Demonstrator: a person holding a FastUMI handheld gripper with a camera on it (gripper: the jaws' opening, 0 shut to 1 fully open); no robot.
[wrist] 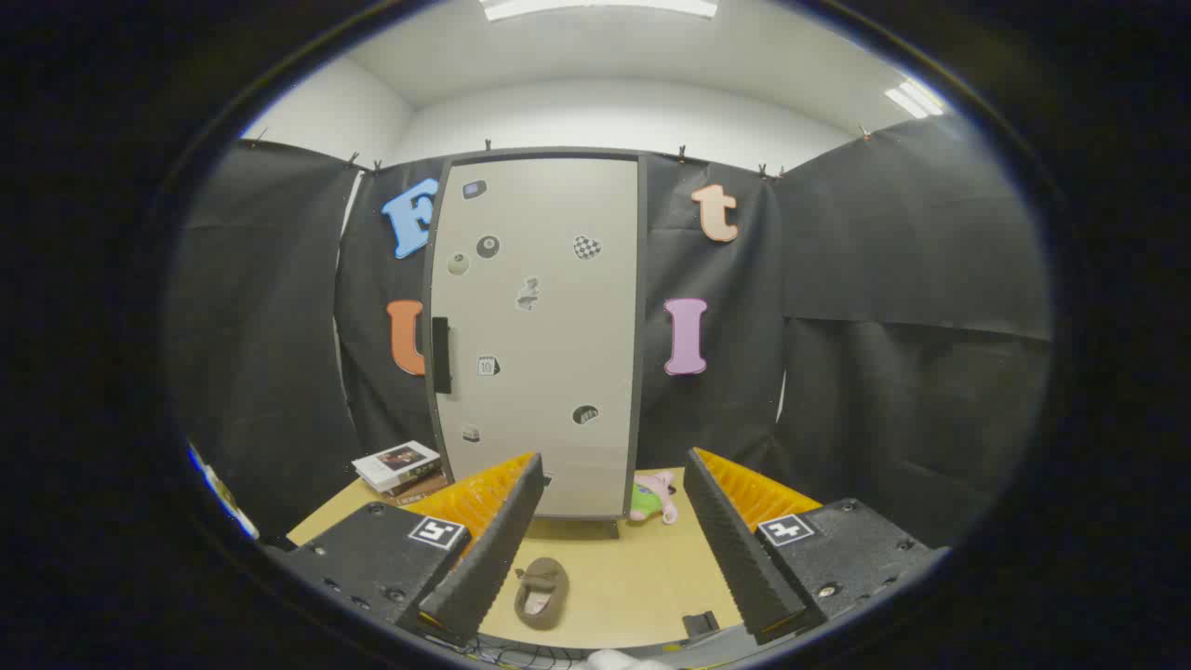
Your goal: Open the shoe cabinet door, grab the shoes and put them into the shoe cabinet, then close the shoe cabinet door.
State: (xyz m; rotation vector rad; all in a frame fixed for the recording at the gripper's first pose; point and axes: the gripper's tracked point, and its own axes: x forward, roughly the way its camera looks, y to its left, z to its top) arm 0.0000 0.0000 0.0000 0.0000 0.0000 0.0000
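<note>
The tongs [614, 549] stand wide, holding nothing, before the closed shoe cabinet [540, 335]; a shoe [541, 592] lies on the table [633, 577] in front of it.

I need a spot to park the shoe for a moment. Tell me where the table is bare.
Bare table lies between the open gripper fingers, from the slipper across to the small black block. It is crowded at the cabinet foot: the books sit beside its handle side and the plush toy beside the other.
</note>
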